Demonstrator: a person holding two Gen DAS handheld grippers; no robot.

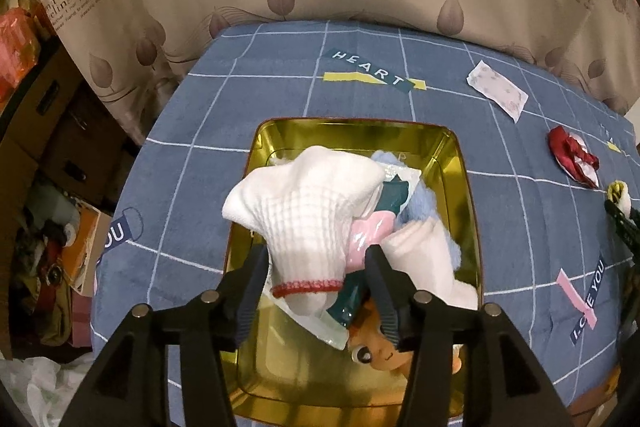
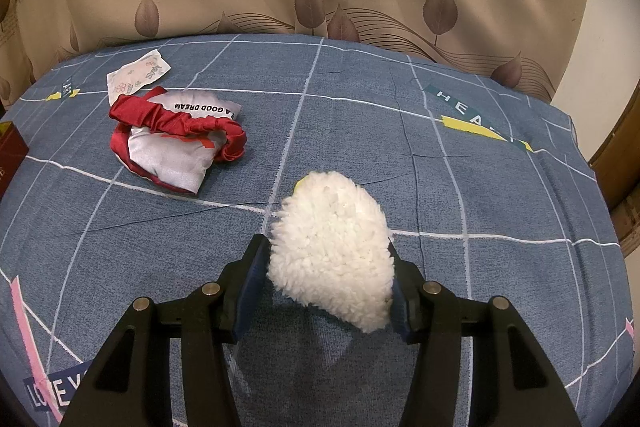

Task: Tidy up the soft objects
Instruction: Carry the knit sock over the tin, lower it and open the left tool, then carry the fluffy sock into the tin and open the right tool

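Observation:
My left gripper (image 1: 316, 259) stands open above a gold tin tray (image 1: 460, 163). A white ribbed sock with a red cuff (image 1: 312, 211) lies between its fingers on top of the tray's pile, and a gap shows at the right finger. Under the sock lie a teal packet (image 1: 394, 195), a pink item (image 1: 372, 231), a light-blue fluffy piece (image 1: 420, 203), another white sock (image 1: 424, 255) and an orange plush doll (image 1: 376, 347). My right gripper (image 2: 328, 259) is shut on a fluffy white pad with a yellow edge (image 2: 332, 247), held just above the blue cloth.
A red-and-white satin pouch (image 2: 176, 139) and a small printed packet (image 2: 136, 75) lie on the blue checked cloth (image 2: 440, 187) at the far left of the right wrist view. A dark red box (image 2: 12, 147) sits at its left edge. A curtain hangs behind; cardboard boxes (image 1: 60, 131) stand off the cloth's left side.

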